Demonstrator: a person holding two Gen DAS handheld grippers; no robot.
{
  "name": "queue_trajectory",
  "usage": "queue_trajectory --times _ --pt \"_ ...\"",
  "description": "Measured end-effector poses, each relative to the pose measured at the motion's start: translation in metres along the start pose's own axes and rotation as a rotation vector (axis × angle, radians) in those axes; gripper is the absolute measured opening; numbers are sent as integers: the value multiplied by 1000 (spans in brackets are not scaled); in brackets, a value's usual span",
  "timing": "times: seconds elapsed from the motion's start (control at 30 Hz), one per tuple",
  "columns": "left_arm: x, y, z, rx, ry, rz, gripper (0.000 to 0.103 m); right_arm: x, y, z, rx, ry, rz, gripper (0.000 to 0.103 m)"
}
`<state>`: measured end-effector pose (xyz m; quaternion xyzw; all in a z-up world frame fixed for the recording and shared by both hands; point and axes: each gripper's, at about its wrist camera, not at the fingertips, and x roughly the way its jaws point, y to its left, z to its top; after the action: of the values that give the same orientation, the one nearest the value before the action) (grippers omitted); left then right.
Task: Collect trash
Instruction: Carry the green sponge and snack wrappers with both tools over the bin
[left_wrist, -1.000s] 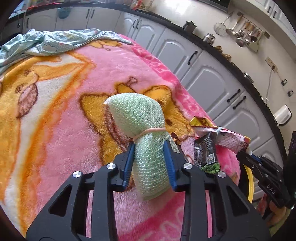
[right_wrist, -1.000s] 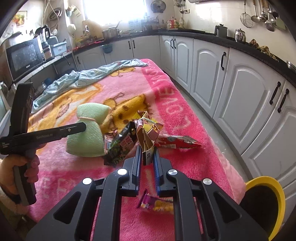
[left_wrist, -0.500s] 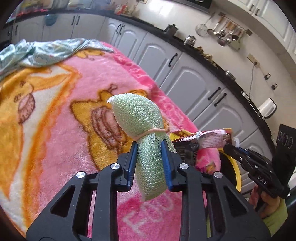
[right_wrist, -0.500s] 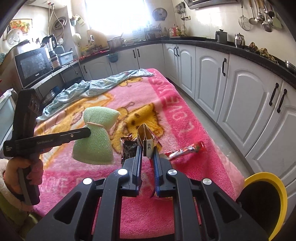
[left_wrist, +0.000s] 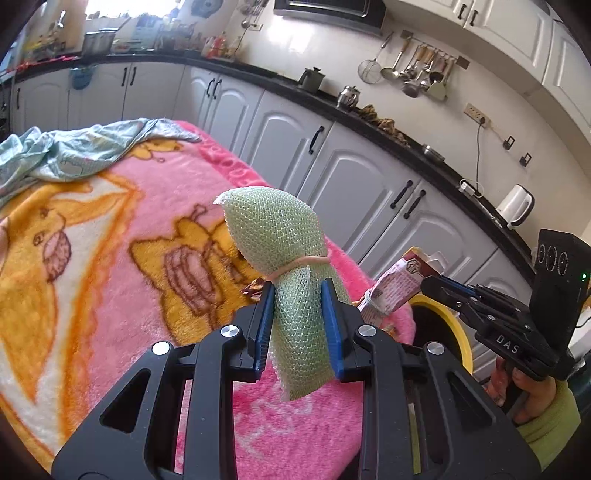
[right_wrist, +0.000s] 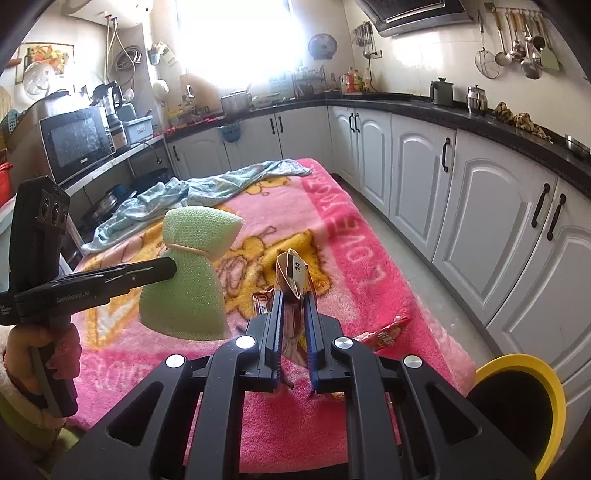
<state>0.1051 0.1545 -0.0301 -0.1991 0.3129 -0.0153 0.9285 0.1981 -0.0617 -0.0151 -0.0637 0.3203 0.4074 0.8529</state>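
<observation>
While both claws are full — green mesh bundle (left_wrist: 295, 280) pinched by the left claw (left_wrist: 298, 328), folded wrapper (right_wrist: 292, 280) by the right claw (right_wrist: 293, 332) — carrying is under way; next, both must be dropped into the yellow bin (right_wrist: 532, 373).

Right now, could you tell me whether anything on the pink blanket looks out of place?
Yes. A red snack wrapper lies at the blanket's near edge, beside the yellow-rimmed bin, not in it. A smaller wrapper sits just beyond the right tool. A light blue cloth lies crumpled across the far end.
</observation>
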Motion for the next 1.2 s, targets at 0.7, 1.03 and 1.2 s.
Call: queue_trajectory --times 0.7,1.03,1.2 --pt "0 -48 6 67 -16 -77 19 -46 -15 2 20 -66 -51 11" --pt "14 -87 14 127 -5 -127 19 -78 -41 -4 65 -106 -106 11" --pt "26 -116 18 169 7 -164 19 -98 -61 -9 99 -132 -135 11"
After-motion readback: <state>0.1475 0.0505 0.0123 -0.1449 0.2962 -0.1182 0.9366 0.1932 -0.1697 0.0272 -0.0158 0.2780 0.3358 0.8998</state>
